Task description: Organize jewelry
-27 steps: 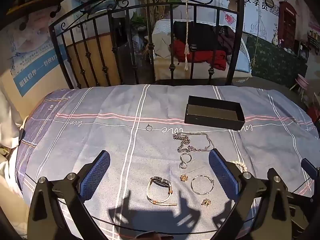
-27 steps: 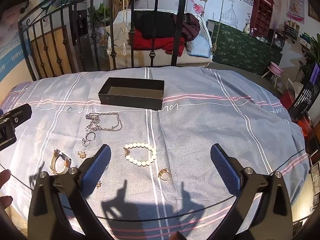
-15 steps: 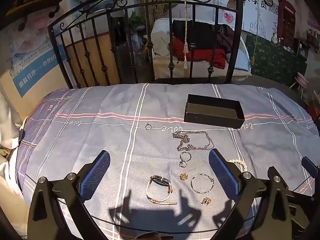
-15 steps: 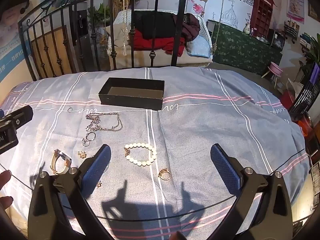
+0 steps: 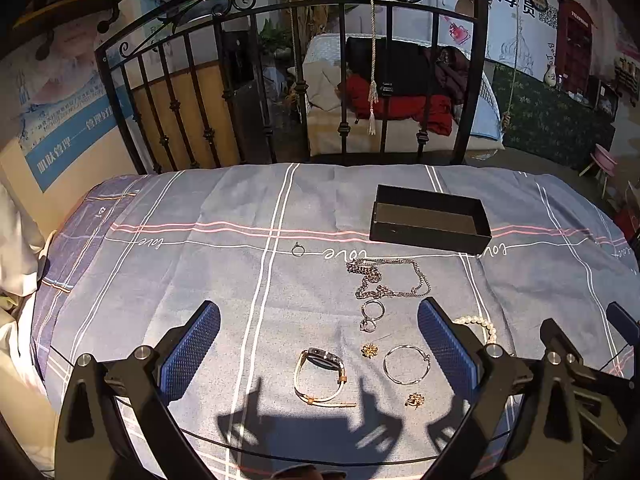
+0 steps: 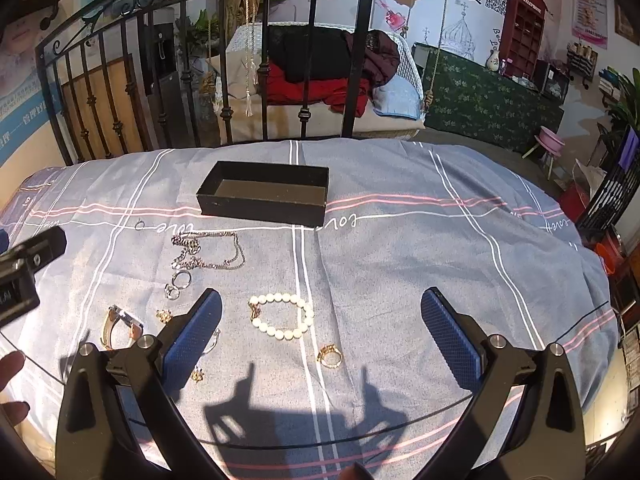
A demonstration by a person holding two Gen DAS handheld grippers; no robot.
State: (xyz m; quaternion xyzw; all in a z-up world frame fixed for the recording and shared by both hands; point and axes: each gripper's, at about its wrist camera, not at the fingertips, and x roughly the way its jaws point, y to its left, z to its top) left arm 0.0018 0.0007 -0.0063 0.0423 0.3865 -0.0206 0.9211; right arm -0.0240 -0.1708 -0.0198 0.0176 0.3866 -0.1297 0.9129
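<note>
An open black box (image 5: pixel 430 220) (image 6: pixel 264 194) sits on the grey checked bedspread. In front of it lie a silver chain necklace (image 5: pixel 386 278) (image 6: pixel 208 250), silver rings (image 5: pixel 370 316) (image 6: pixel 178 284), a small ring (image 5: pixel 298 249), a watch (image 5: pixel 322 374) (image 6: pixel 120 326), a thin bangle (image 5: pixel 406 364), gold pieces (image 5: pixel 369 350) (image 5: pixel 414 400), a pearl bracelet (image 6: pixel 282 316) (image 5: pixel 480 326) and a gold ring (image 6: pixel 330 356). My left gripper (image 5: pixel 318 344) is open above the watch. My right gripper (image 6: pixel 320 338) is open above the pearl bracelet and gold ring.
A black iron bed rail (image 5: pixel 280 92) (image 6: pixel 224 64) stands behind the box. The bedspread (image 6: pixel 440 248) stretches to the right. The left gripper's body (image 6: pixel 24 268) shows at the left edge of the right wrist view.
Both views have shifted very slightly; the jewelry and box lie as before and both grippers stay open.
</note>
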